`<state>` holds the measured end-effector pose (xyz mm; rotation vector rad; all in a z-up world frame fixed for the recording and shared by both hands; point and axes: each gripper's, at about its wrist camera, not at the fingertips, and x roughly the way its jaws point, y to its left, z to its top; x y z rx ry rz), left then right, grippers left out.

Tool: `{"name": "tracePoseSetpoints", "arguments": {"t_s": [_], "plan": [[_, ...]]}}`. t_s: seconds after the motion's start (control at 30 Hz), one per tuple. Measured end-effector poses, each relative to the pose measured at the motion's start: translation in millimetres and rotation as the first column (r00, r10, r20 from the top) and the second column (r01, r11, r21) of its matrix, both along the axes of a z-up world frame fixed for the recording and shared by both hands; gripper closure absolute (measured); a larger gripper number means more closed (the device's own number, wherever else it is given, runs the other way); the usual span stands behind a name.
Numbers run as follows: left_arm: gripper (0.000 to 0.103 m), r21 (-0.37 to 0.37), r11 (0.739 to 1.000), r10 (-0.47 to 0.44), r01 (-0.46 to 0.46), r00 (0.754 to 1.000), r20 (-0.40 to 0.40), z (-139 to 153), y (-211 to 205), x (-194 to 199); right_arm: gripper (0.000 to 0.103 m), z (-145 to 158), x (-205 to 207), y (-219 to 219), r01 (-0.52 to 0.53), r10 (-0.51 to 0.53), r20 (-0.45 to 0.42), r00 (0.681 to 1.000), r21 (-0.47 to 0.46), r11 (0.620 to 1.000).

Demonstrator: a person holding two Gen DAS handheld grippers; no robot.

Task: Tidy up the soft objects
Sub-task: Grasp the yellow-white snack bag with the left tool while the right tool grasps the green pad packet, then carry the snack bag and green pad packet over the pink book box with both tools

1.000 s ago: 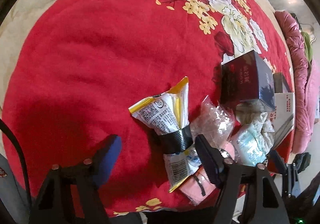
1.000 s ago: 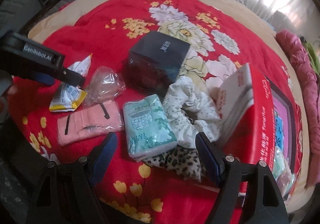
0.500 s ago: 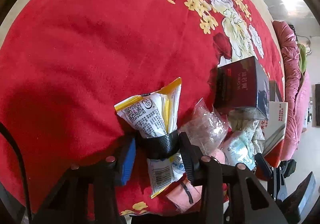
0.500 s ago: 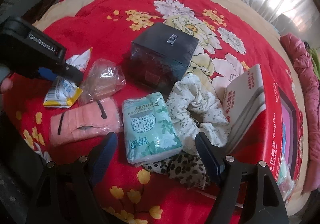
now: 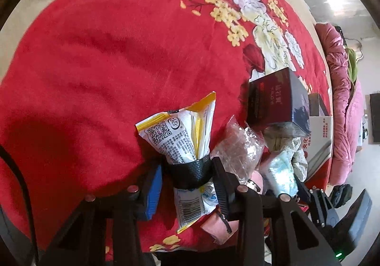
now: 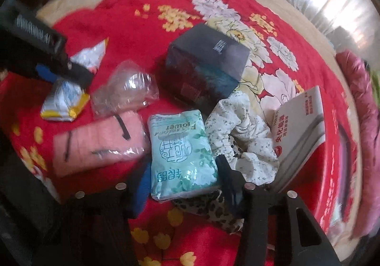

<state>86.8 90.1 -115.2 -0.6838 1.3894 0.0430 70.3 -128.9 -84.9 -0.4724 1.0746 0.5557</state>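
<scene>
Left wrist view: left claw [image 5: 187,171] has just clamped the snack packet [image 5: 180,137]; right claw [image 6: 182,178], closing around the tissue pack [image 6: 182,154], follows.

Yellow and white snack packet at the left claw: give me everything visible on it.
The yellow and white snack packet is a crinkly plastic sachet with yellow edges and a white printed back bearing a QR code, small text and a barcode near its lower end. A black textured band wraps its middle. It lies on the red floral blanket, pinched at the band by the left claw, which is shut on it. A clear plastic bag sits against its right side.
</scene>
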Motion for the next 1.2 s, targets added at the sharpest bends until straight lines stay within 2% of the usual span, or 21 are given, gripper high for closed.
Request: {"name": "tracePoseSetpoints", "arguments": {"t_s": [0.17,0.33,0.77,1.2], "plan": [[0.063,0.030,0.999,-0.020,0.019,0.999,0.038,16,-2,-3,0.051,25,3,-23,0.097,-0.092,-0.037,0.995,0.155,0.983],[0.063,0.067,0.995,-0.079,0.073,0.994,0.082,35,-16,-7,0.051,50,-2,-41,0.162,-0.153,-0.054,0.987,0.264,0.951],[0.063,0.135,0.970,-0.224,0.202,0.959,0.174,86,-74,-17,0.051,103,-18,-85,0.251,-0.272,0.001,0.962,0.381,0.890],[0.063,0.206,0.925,-0.365,0.320,0.898,0.246,129,-143,-20,0.051,139,-26,-151,0.357,-0.415,0.018,0.910,0.477,0.803]]}}
